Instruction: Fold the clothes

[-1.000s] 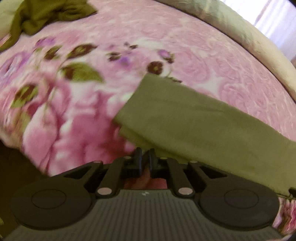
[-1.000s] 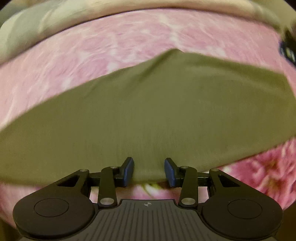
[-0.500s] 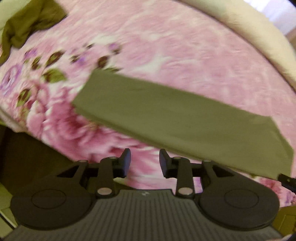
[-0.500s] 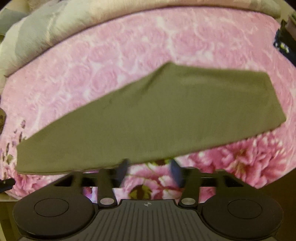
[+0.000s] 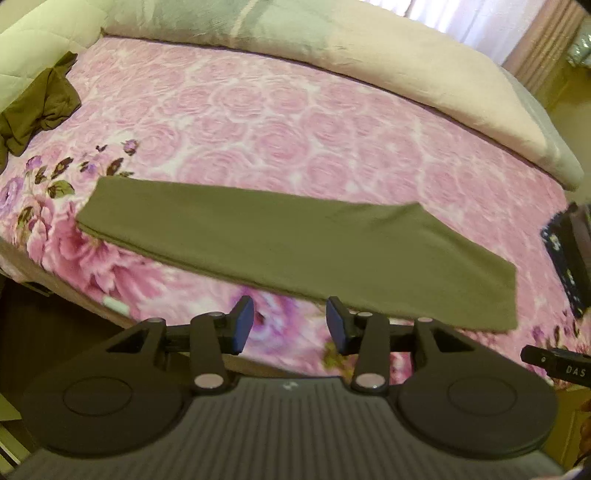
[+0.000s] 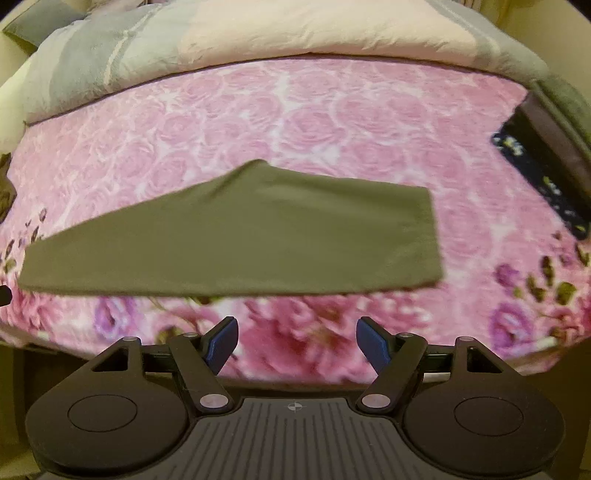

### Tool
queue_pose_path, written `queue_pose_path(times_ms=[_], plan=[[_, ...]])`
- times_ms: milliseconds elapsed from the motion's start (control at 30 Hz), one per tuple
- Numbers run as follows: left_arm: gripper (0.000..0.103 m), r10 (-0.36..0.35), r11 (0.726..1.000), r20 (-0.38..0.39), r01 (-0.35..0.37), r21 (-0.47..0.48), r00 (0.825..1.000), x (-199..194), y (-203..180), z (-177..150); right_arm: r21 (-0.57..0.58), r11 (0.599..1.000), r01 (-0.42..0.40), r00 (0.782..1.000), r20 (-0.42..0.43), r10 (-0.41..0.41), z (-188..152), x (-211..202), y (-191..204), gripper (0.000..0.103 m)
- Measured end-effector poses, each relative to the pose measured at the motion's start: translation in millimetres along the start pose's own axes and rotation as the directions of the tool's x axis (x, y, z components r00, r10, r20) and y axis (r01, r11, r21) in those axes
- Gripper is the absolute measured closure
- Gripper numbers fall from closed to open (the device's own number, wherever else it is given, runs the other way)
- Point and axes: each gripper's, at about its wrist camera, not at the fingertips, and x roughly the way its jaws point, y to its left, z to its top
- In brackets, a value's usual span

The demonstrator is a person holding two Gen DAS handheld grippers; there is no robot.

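An olive green garment (image 5: 295, 247) lies flat on the pink floral bed, folded lengthwise into a long strip; the right wrist view shows the same garment (image 6: 236, 236) stretching from left to right near the front edge. My left gripper (image 5: 290, 325) is open and hangs just short of the strip's near edge, with nothing between its blue pads. My right gripper (image 6: 297, 343) is open too, set back from the garment over the bed's front edge. Neither gripper touches the cloth.
A second dark olive garment (image 5: 37, 110) lies crumpled at the far left of the bed. A folded grey and cream duvet (image 6: 295, 33) runs along the back. A dark patterned item (image 6: 543, 173) sits at the right edge. The pink blanket (image 5: 295, 122) spreads behind the strip.
My left gripper opened and let go of the garment's end. Both grippers pulled back from the cloth toward the bed's front edge, and the strip now lies flat.
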Motion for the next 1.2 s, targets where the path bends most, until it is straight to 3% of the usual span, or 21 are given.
queue_pose_path(times_ms=[200,500,1200], plan=[[0.062,0.058,0.998,0.059,-0.060,0.030,0.997,-39,-27,-42,-0.056,0.998,-0.004,1.000,0.028,0.006,-27,-45,-35,0.029],[0.061,0.140,0.990,0.137,-0.137,-0.037,0.981,-93,-17,-78,-0.137,0.988,-0.069,0.994,0.075,0.080,-44,-77,-28,0.029],[0.060,0.148,0.989,0.152,-0.150,-0.001,0.977,-117,-30,-108,-0.160,0.983,-0.095,0.994,0.044,0.103,-84,-91,-29,0.029]])
